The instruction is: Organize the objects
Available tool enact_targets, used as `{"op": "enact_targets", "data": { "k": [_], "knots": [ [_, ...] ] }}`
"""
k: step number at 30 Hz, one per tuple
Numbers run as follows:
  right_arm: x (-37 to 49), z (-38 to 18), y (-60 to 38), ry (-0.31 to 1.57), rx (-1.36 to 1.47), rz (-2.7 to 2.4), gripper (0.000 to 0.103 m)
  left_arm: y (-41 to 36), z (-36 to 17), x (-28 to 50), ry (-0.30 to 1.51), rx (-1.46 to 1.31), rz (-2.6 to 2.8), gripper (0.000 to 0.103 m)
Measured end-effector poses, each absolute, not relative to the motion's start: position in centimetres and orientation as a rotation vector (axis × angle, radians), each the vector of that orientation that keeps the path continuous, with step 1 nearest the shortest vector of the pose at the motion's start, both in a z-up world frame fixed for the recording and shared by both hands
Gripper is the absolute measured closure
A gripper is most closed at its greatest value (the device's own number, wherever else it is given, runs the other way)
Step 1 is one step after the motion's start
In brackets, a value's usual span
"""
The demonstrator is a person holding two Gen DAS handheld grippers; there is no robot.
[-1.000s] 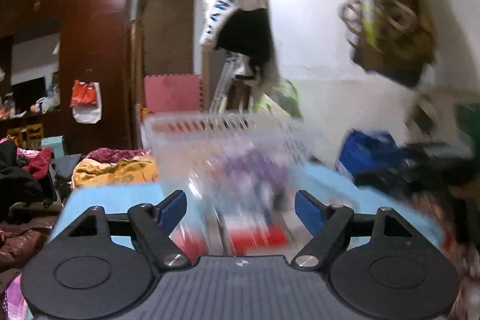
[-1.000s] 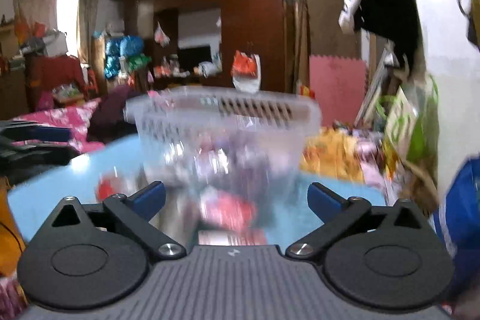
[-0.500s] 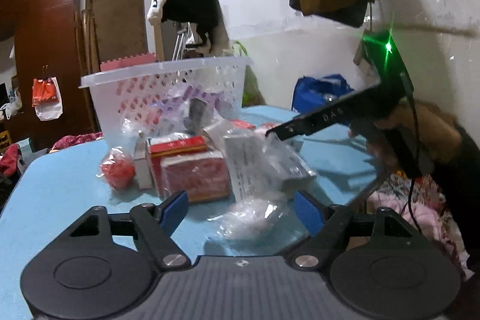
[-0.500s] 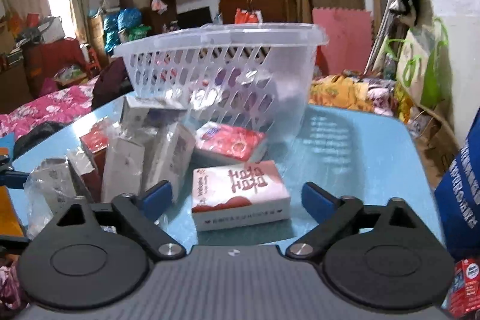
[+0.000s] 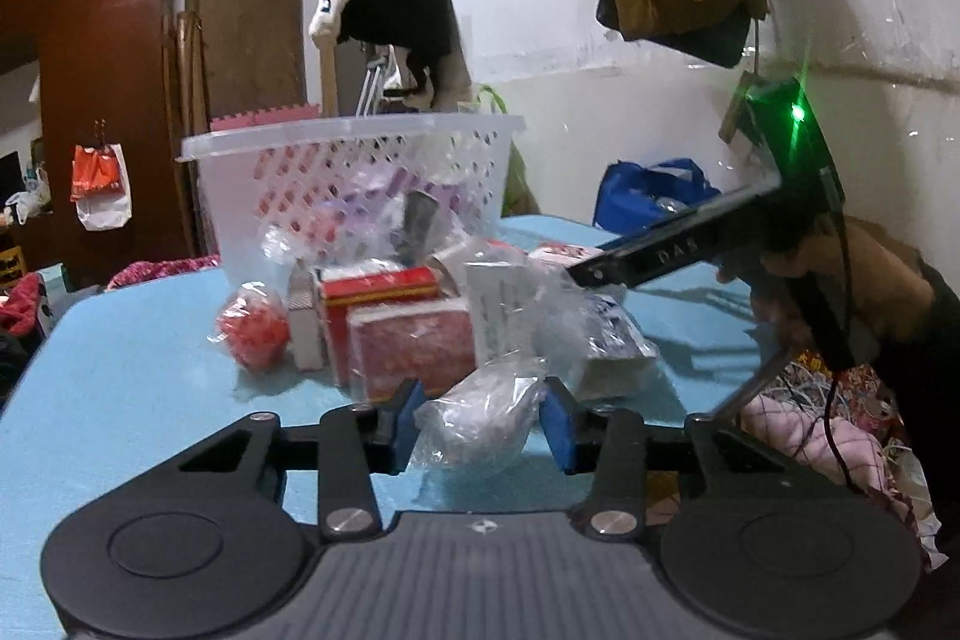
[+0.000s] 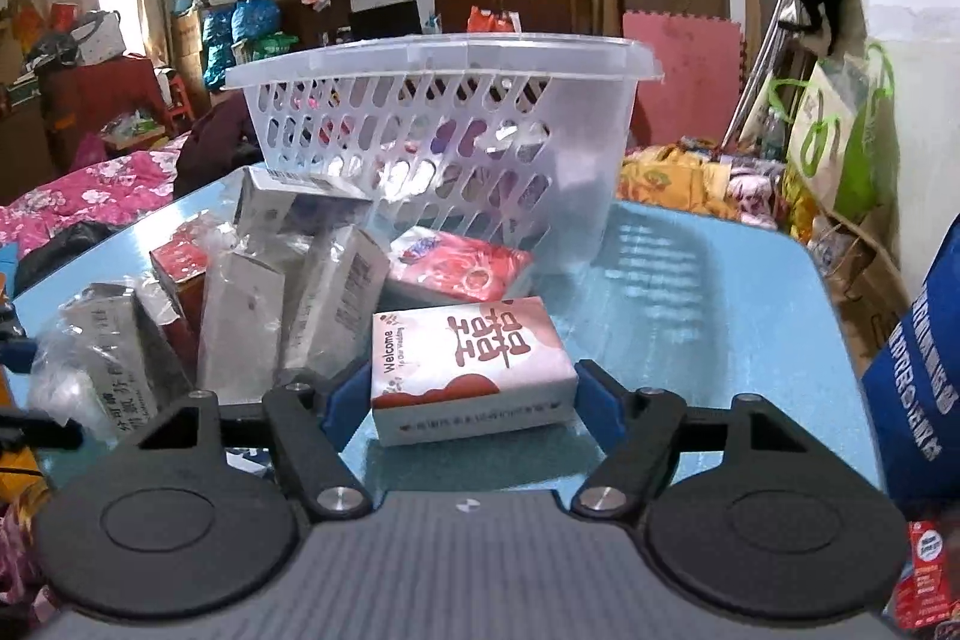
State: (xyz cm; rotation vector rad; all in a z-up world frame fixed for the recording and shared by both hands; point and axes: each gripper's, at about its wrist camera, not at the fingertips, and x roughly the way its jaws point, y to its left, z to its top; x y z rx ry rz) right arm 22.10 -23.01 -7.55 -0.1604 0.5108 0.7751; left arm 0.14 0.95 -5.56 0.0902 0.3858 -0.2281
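Both my grippers just closed in: left gripper now pinches the clear plastic bag, right gripper looks clamped on the tissue pack, though contact's hard to confirm. Both still sit on the blue table. Basket rim stands high behind the clutter, so lift first.

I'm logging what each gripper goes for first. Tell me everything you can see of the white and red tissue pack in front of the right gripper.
The tissue pack is a soft rectangular packet, white with red patches, a red double-happiness character and "Welcome" printed on top. It lies flat on the blue table, in front of the basket. The right gripper brackets it, blue pads at or near both ends; actual contact is unclear.
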Motion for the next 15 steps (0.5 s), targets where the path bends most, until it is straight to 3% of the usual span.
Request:
{"op": "enact_targets", "data": {
  "k": [15],
  "knots": [
    [21.3, -5.8, -25.9, 0.369, 0.007, 0.735, 0.028, 6.2, -3.1, 0.8, 0.294, -0.048, -0.153, 0.057]
  ]
}}
